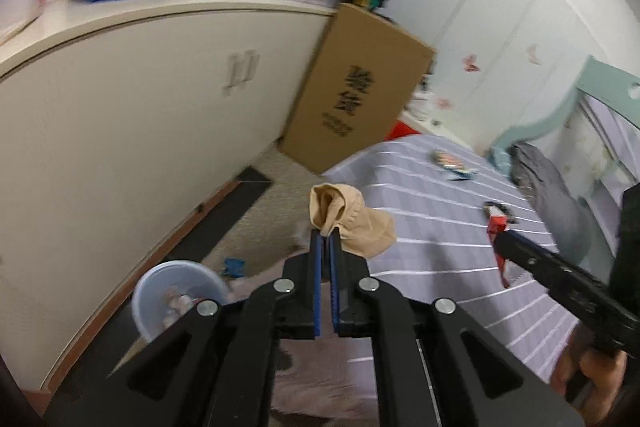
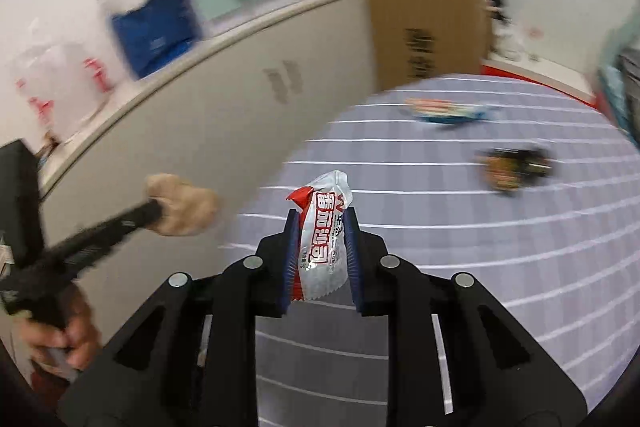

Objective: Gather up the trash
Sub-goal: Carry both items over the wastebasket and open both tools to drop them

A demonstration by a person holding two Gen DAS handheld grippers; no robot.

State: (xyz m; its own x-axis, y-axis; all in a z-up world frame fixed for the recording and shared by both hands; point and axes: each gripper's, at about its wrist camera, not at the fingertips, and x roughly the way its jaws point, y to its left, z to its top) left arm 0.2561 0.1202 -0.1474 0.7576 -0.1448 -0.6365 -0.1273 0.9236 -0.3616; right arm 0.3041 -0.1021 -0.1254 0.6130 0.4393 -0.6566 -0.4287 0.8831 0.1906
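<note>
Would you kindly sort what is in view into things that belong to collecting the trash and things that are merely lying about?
Belongs to the job:
- beige rag, gripped by the left tongs
- sauce packet, gripped by the right tongs
- two wrappers on the bed: blue wrapper, dark wrapper
- bin on the floor

Just lying about:
- cardboard box
- blue bag
- grey clothing
</note>
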